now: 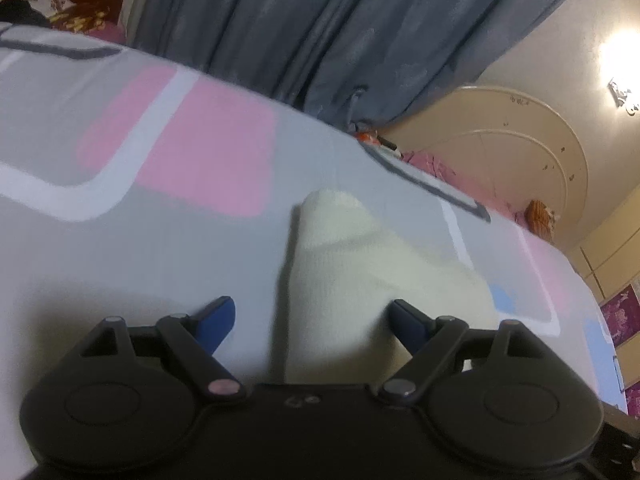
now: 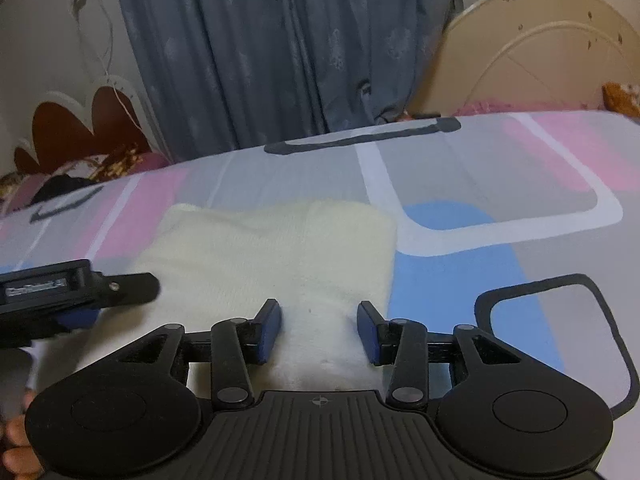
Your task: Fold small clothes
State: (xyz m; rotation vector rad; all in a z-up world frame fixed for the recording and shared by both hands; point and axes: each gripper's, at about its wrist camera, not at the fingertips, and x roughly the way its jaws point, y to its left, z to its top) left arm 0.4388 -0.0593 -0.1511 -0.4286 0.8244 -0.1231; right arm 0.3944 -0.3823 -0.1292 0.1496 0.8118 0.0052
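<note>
A small cream knitted garment (image 2: 272,256) lies flat on the patterned bedsheet (image 2: 480,184). In the left wrist view the garment (image 1: 360,272) runs away from me, narrow at its far end. My left gripper (image 1: 310,322) is open, its blue pads (image 1: 218,320) either side of the garment's near edge. My right gripper (image 2: 320,330) is open over the garment's near right part, holding nothing. The left gripper (image 2: 76,300) also shows in the right wrist view at the garment's left edge.
The bedsheet (image 1: 120,248) is grey with pink, blue and white shapes. Blue-grey curtains (image 2: 280,60) hang behind the bed. A cream headboard (image 2: 540,40) stands at the right, and pillows and bedding (image 2: 80,172) lie at the far left.
</note>
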